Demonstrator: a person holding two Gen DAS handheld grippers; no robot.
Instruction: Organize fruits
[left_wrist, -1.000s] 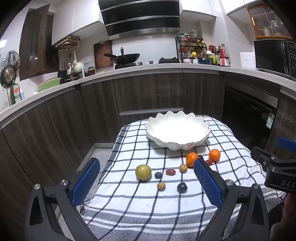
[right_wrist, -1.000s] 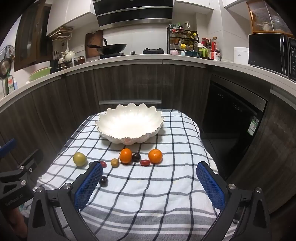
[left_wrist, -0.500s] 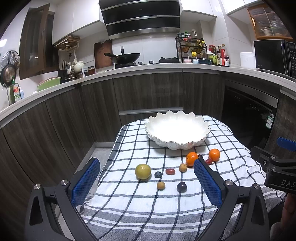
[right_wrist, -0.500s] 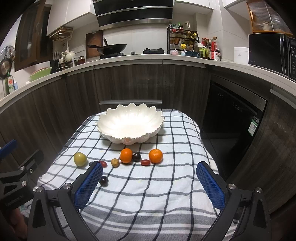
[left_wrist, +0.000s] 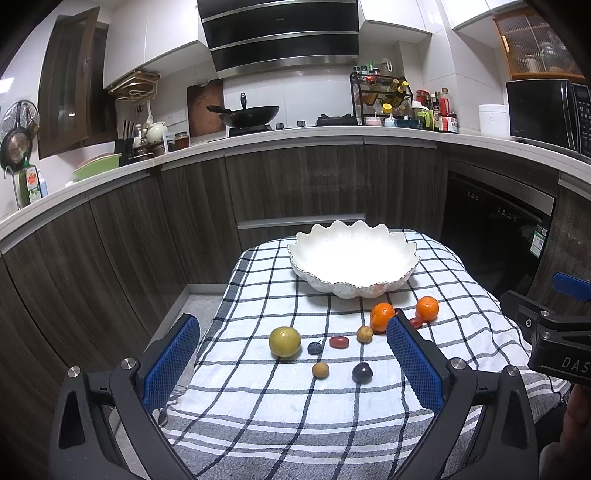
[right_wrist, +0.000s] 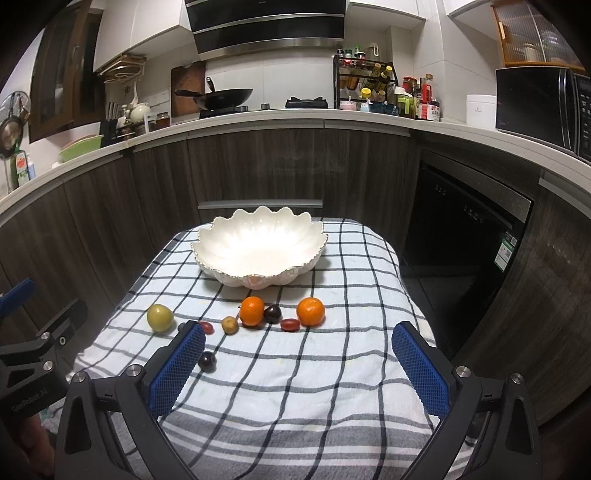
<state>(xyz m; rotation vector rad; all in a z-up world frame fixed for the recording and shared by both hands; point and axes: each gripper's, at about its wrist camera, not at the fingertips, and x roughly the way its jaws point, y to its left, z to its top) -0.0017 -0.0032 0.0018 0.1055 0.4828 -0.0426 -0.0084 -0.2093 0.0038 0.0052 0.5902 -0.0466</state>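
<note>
An empty white scalloped bowl (left_wrist: 352, 258) (right_wrist: 258, 245) stands at the far end of the checked cloth. In front of it lie loose fruits: a yellow-green one (left_wrist: 284, 342) (right_wrist: 160, 317), two oranges (right_wrist: 252, 311) (right_wrist: 310, 311), dark plums (left_wrist: 362, 371) (right_wrist: 272, 313) (right_wrist: 207, 361), red dates (left_wrist: 339, 342) (right_wrist: 289, 324), small brown fruits (left_wrist: 320, 369) (right_wrist: 229, 325) and a small bluish one (left_wrist: 314, 347). My left gripper (left_wrist: 291, 360) hangs open and empty above the near cloth. My right gripper (right_wrist: 299, 363) is open and empty too, nearer than the fruit row.
The small table with the checked cloth (right_wrist: 295, 369) stands in a kitchen, dark cabinets (left_wrist: 303, 184) behind it and a dishwasher (right_wrist: 461, 240) at the right. The counter carries a wok (left_wrist: 251, 114) and a spice rack (right_wrist: 365, 85). The floor drops away at the cloth's left edge.
None of the fruits has moved. Both grippers have stayed open and nearly still, with only a slight drift of the view.
</note>
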